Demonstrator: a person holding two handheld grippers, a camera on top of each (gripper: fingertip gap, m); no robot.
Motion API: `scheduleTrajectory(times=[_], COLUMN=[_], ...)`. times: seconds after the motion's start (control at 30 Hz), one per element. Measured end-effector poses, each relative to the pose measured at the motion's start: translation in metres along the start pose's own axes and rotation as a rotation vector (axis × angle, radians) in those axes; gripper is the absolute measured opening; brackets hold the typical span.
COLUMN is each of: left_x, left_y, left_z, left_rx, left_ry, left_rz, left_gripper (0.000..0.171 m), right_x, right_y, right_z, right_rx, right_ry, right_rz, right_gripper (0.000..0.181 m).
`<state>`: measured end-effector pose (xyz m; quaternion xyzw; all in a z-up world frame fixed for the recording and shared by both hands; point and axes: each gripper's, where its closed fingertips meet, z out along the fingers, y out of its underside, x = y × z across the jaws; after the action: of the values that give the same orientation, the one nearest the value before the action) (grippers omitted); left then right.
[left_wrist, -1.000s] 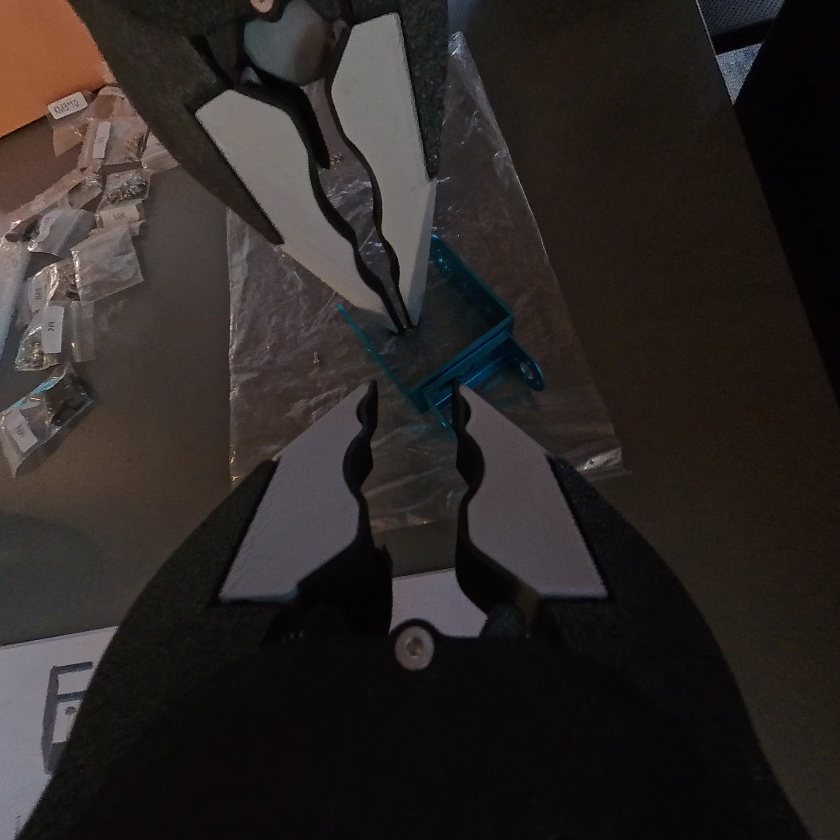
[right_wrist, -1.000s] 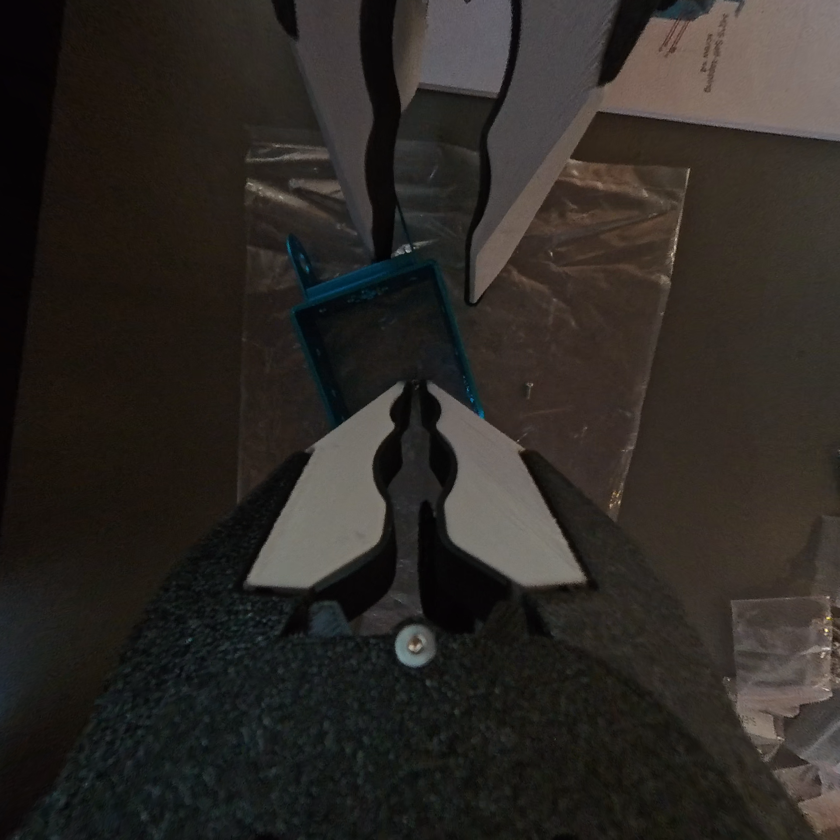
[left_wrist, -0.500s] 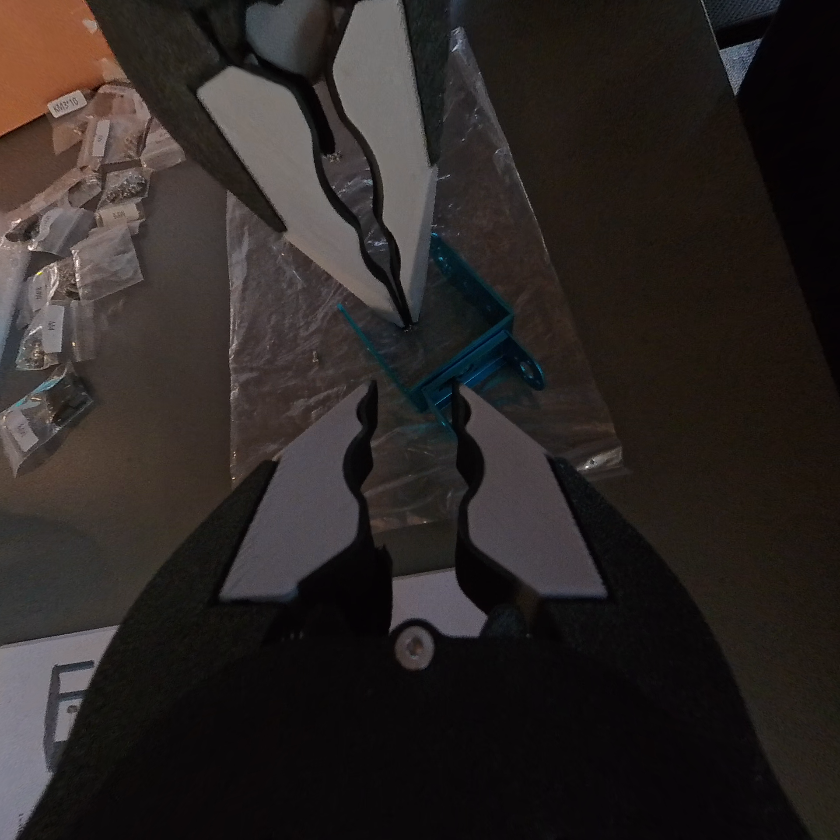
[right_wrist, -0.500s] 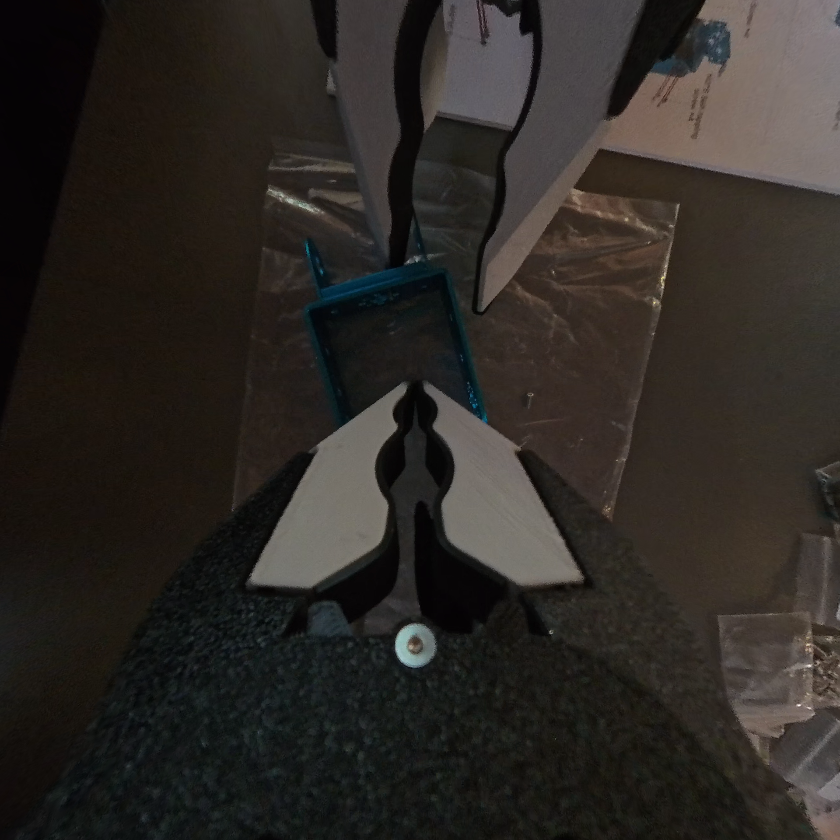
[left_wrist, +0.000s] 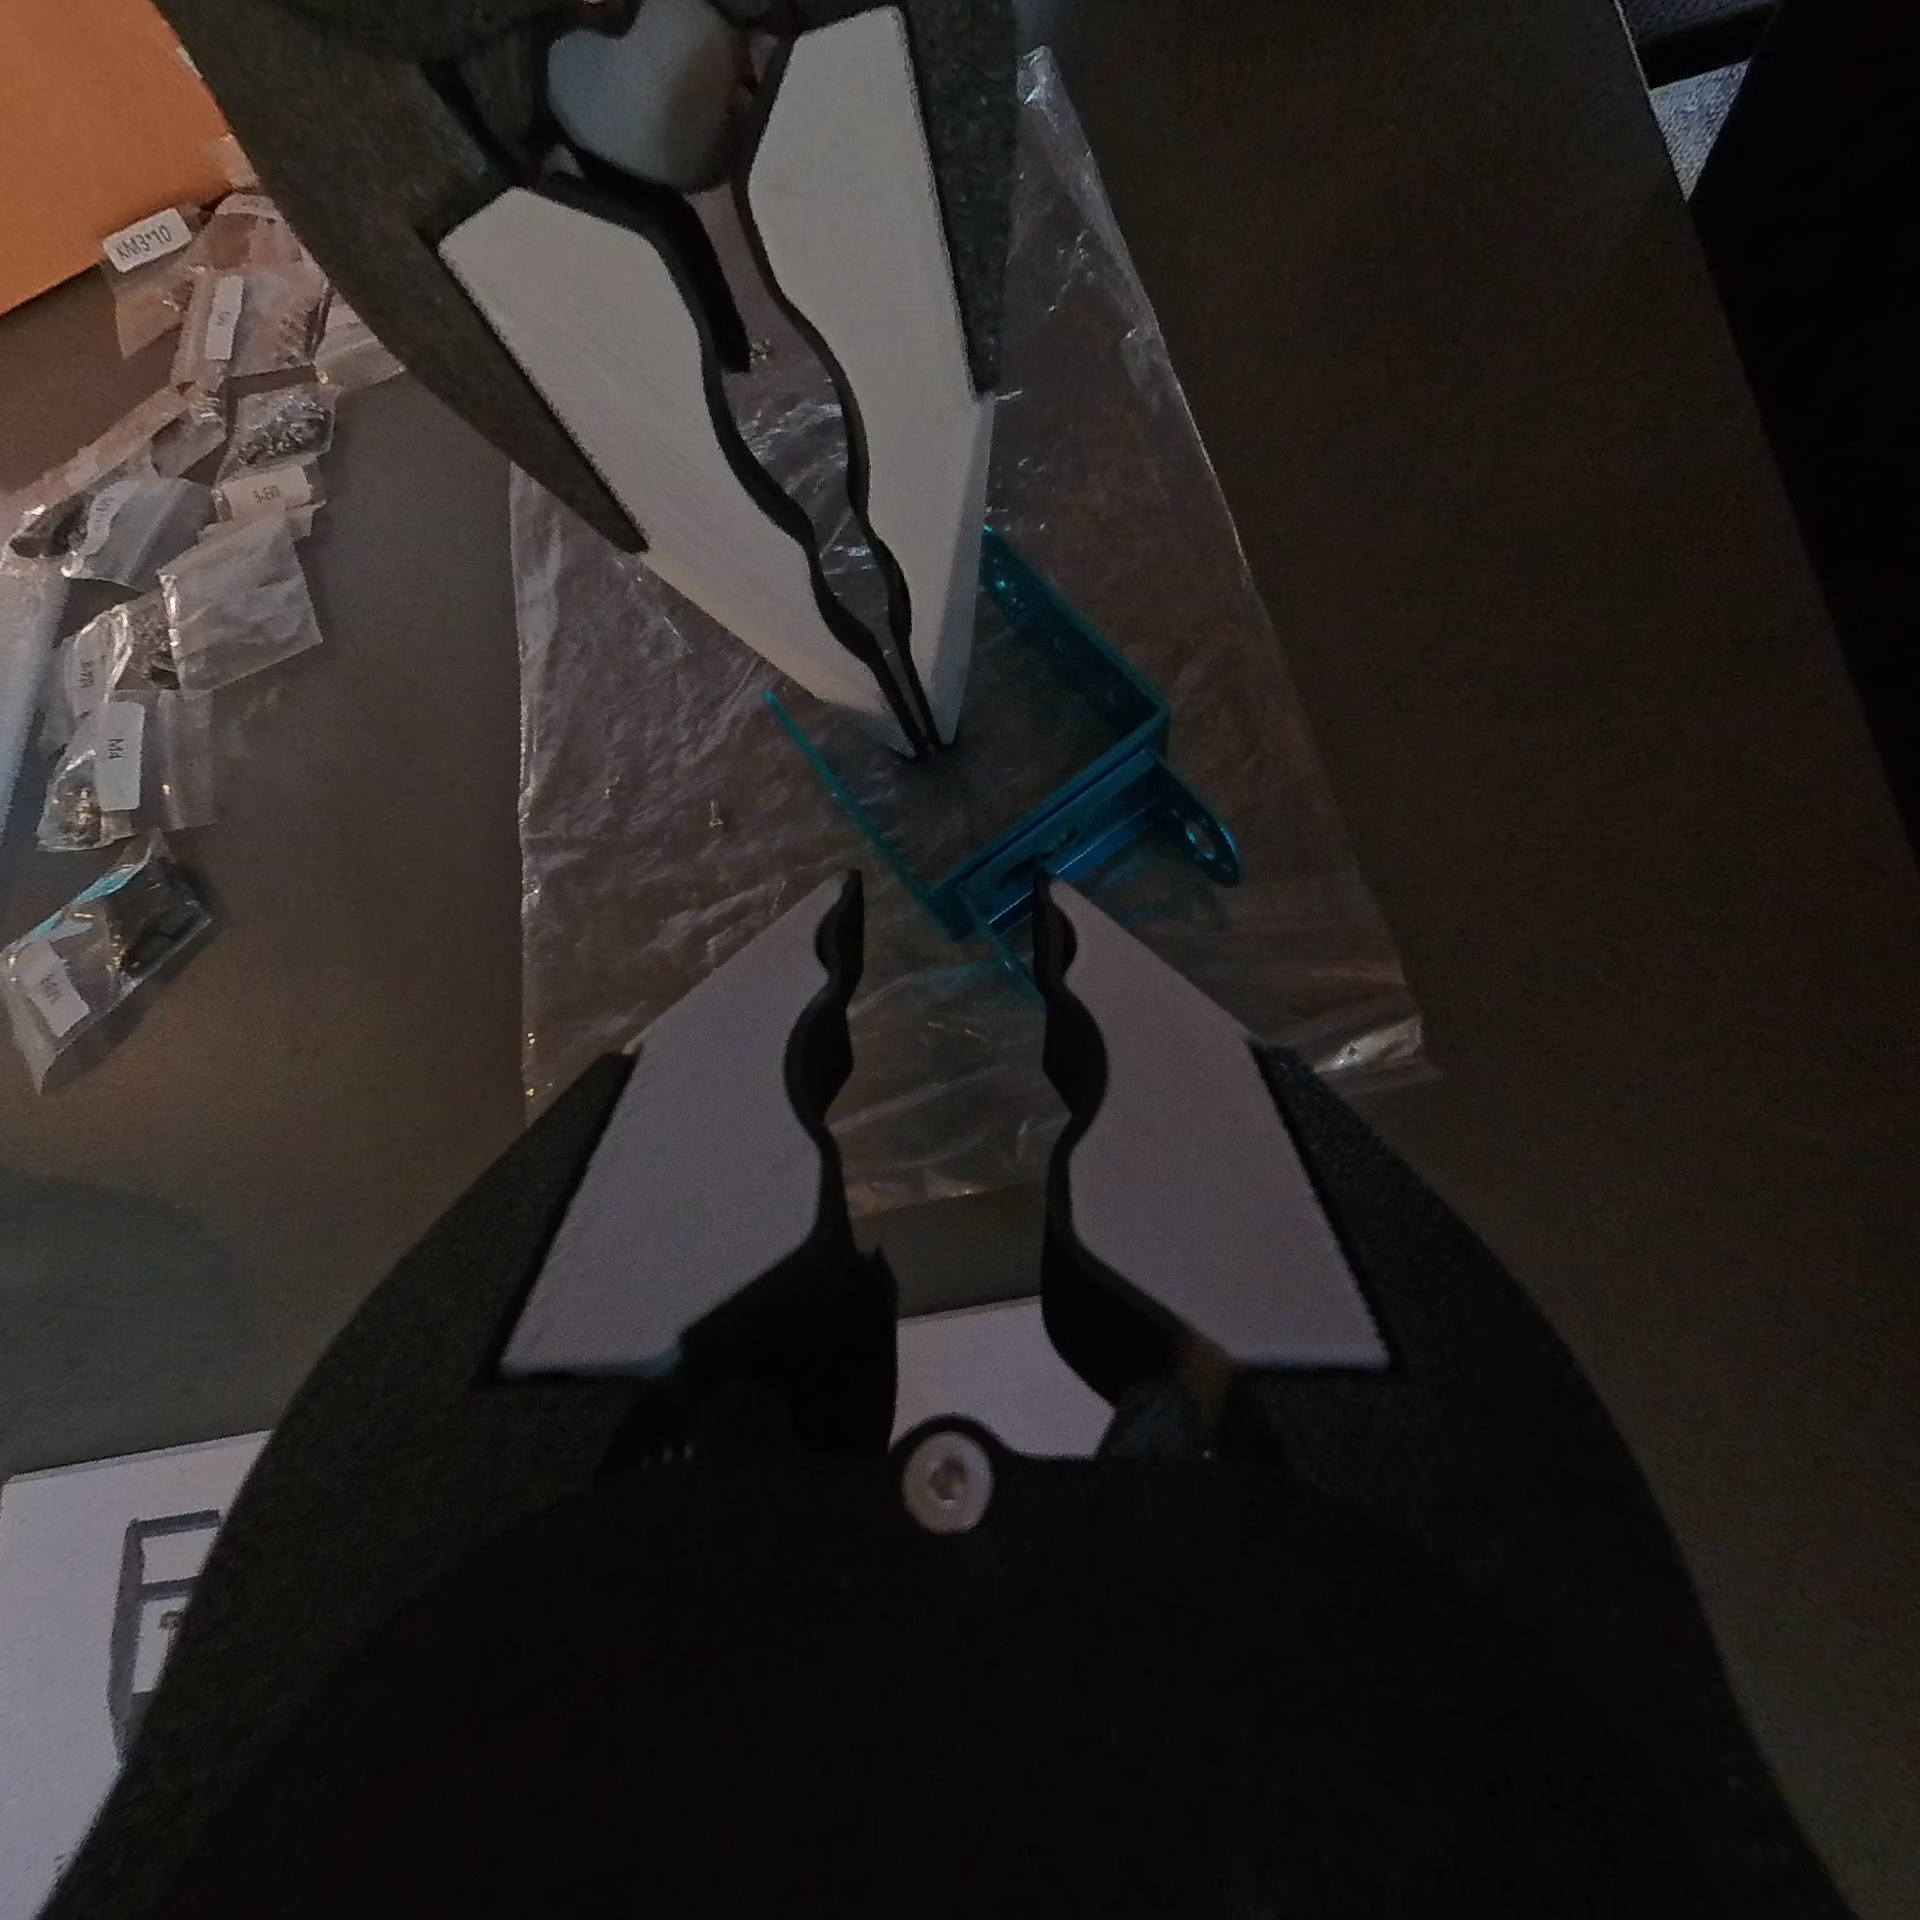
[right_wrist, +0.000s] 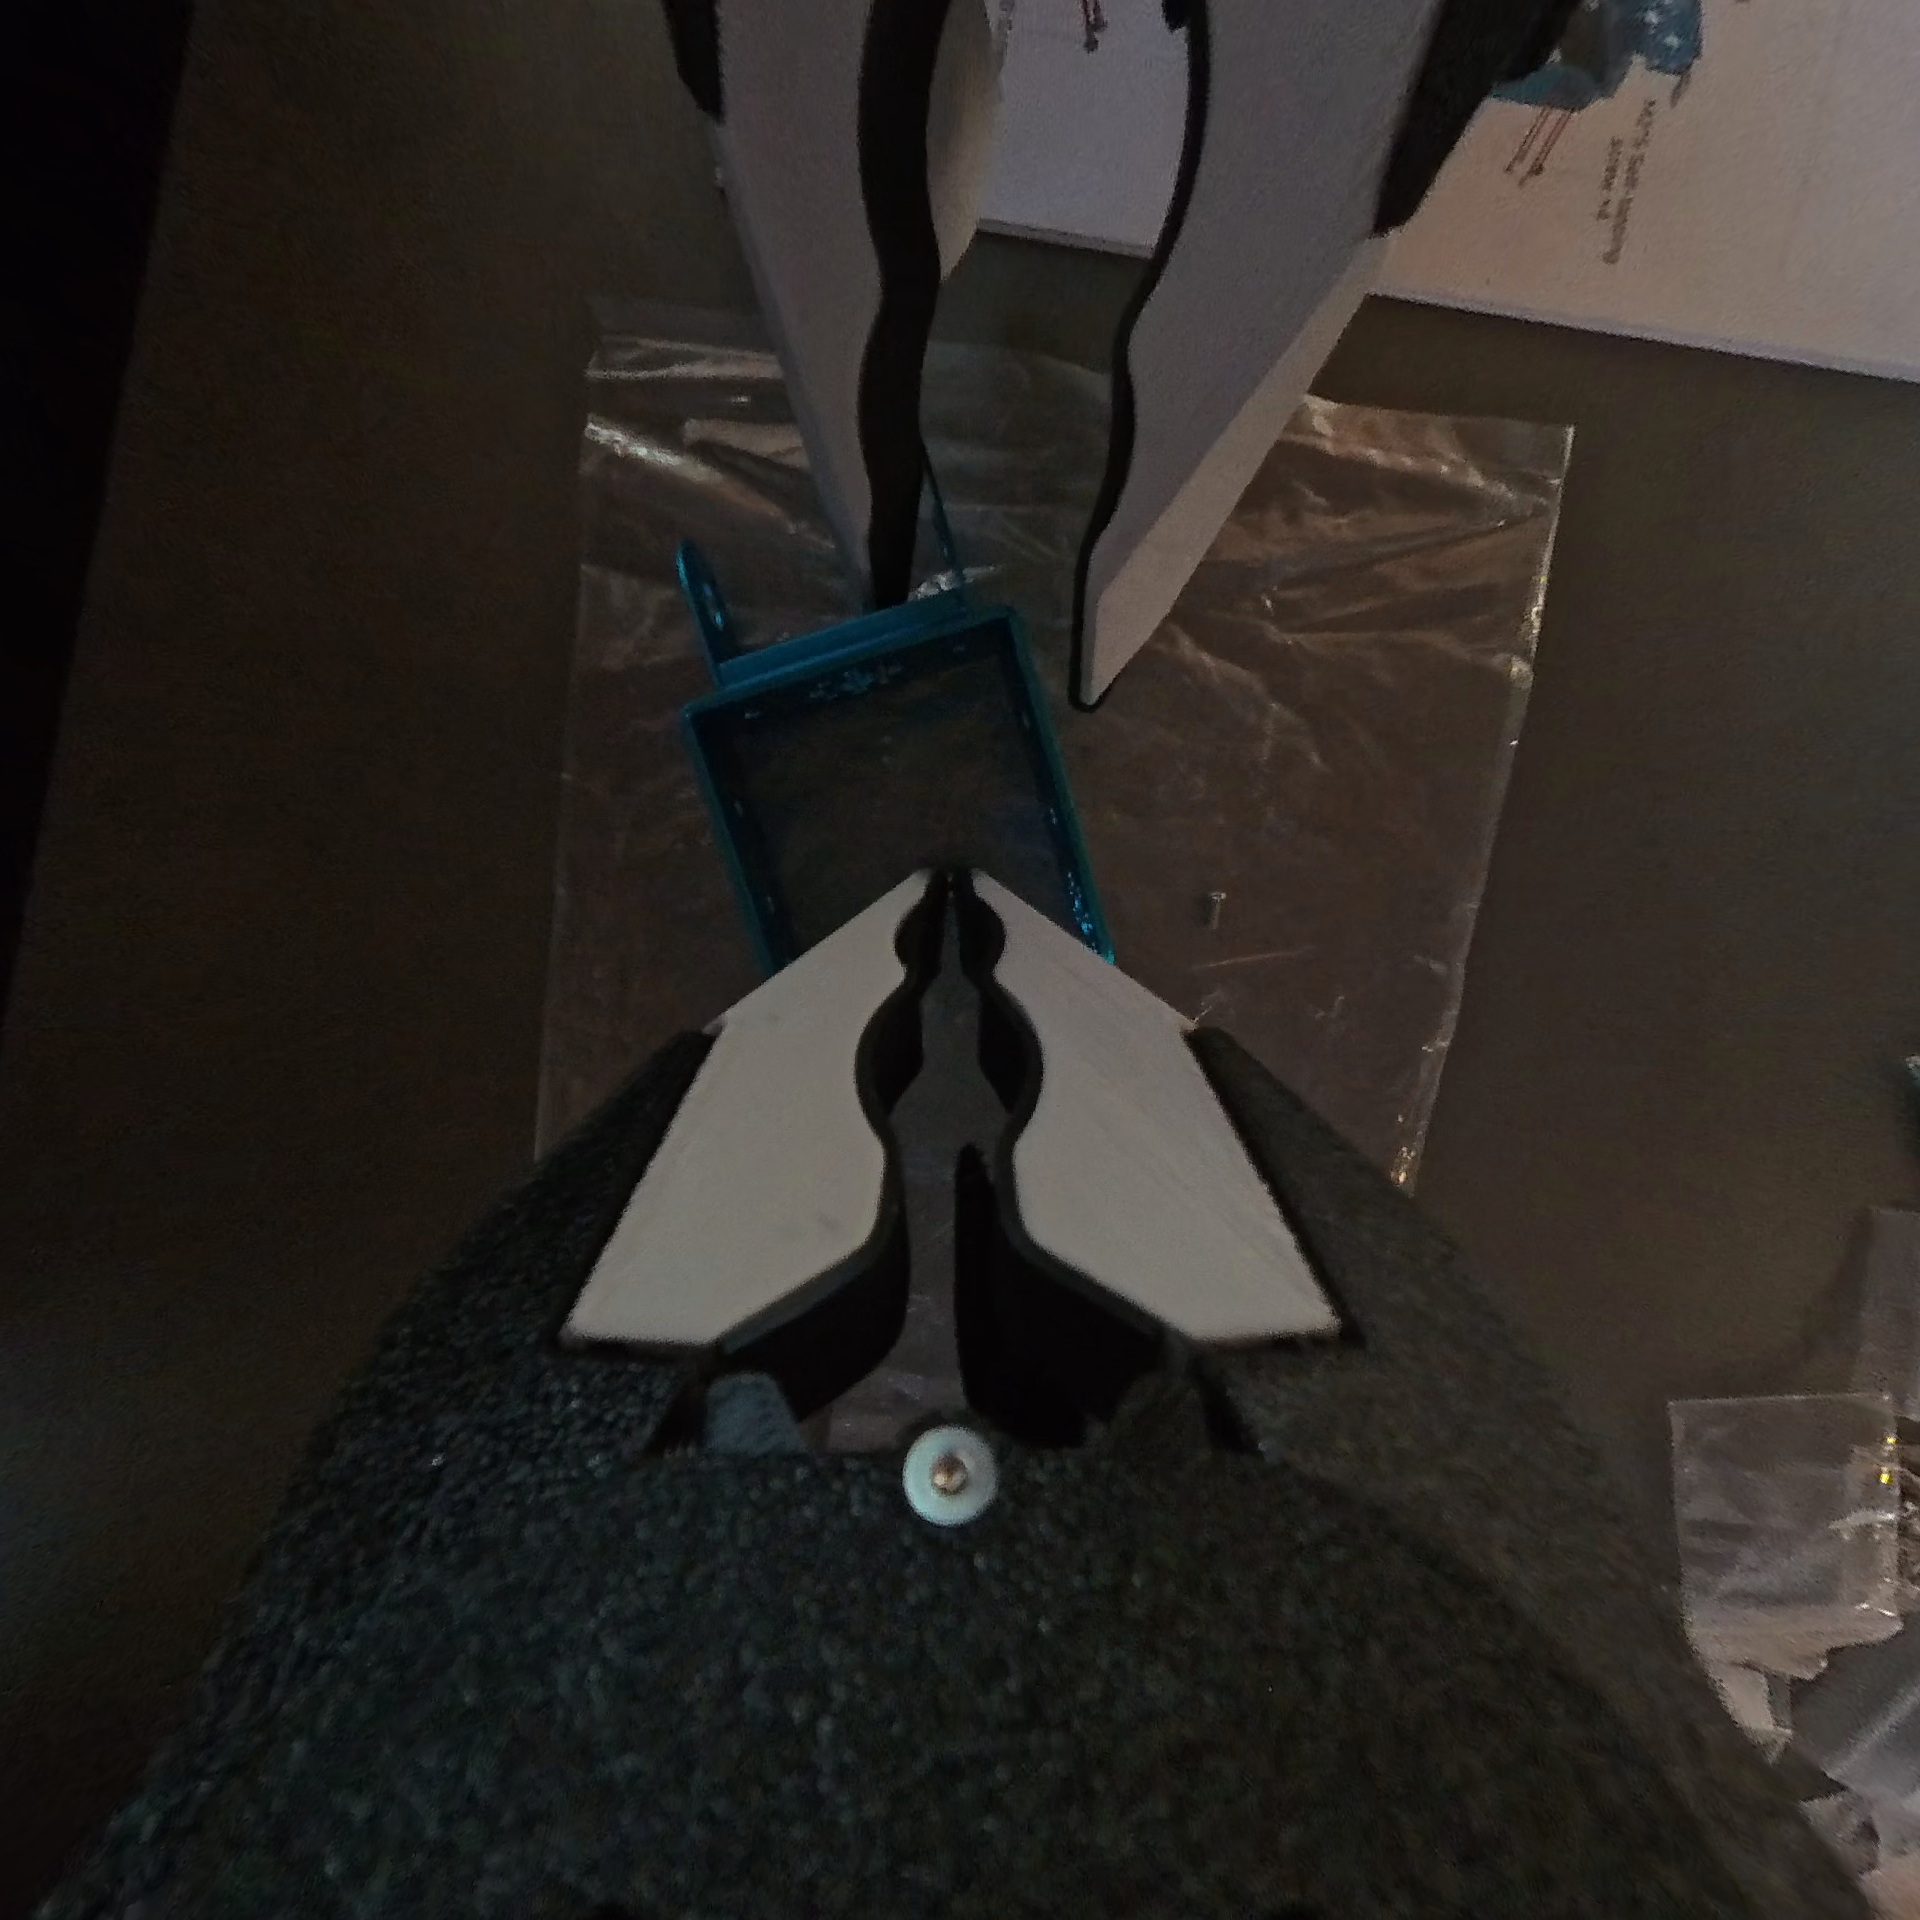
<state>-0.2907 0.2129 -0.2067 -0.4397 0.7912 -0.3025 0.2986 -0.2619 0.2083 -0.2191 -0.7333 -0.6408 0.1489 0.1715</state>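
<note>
Left wrist view: your left gripper (left_wrist: 945, 894) gapes beside the blue bracket (left_wrist: 1070, 821); right gripper (left_wrist: 928, 744) nearly closed at its thin wall, probably steadying it.

White labels on small clear bags (left_wrist: 156, 665), print on white sheet (right_wrist: 1662, 187)

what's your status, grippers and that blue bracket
Left gripper open, poised at the blue bracket. Right gripper shut, tips down inside the bracket frame. Bracket sits on a clear plastic bag; small loose screw beside it.
</note>
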Motion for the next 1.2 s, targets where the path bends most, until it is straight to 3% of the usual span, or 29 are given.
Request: scheduleTrajectory(times=[0.43,0.6,0.83,1.2], left_x=[0.000,-0.001,-0.001,-0.001], left_y=[0.000,0.000,0.001,0.001], left_z=[0.000,0.000,0.000,0.000], left_rx=[0.001,-0.002,-0.005,-0.005], left_ry=[0.000,0.000,0.001,0.002], left_rz=[-0.004,-0.005,-0.010,-0.008], left_gripper=[0.032,0.032,0.032,0.032], right_x=[0.004,0.014,0.032,0.028], right_y=[-0.001,0.026,0.080,0.085], right_z=[-0.007,-0.023,-0.046,-0.044], right_rx=[0.045,-0.082,-0.209,-0.215], right_ry=[0.052,0.131,0.177,0.142], right_rz=[-0.070,-0.112,-0.004,0.020], right_gripper=[0.001,0.001,0.001,0.005])
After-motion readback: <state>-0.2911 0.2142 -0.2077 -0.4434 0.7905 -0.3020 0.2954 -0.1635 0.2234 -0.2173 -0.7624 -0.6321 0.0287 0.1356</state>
